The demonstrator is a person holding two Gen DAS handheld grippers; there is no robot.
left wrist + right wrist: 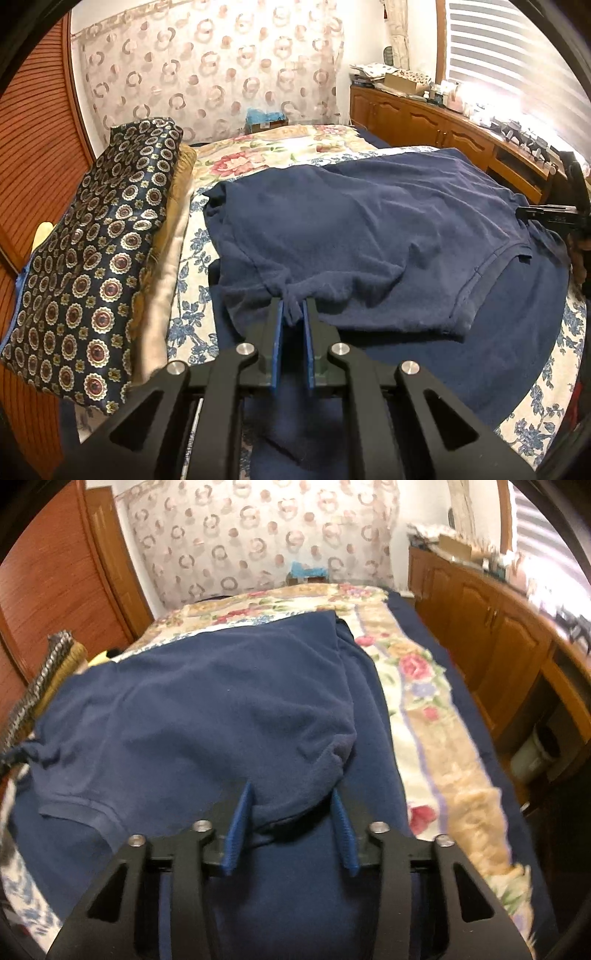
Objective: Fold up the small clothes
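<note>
Folding barely begun: rumpled navy knit shirt sprawls across the floral bed cover; left gripper pinches its near edge, right gripper straddles a bunch, jaws not yet clamped

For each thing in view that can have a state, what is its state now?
Left gripper: shut on a bunched edge of the navy shirt.
Right gripper: jaws apart, shirt fabric between them, not clearly pinched.
Navy shirt: spread on the bed, wrinkled, not yet folded.
Cabinet doors: closed.
</note>
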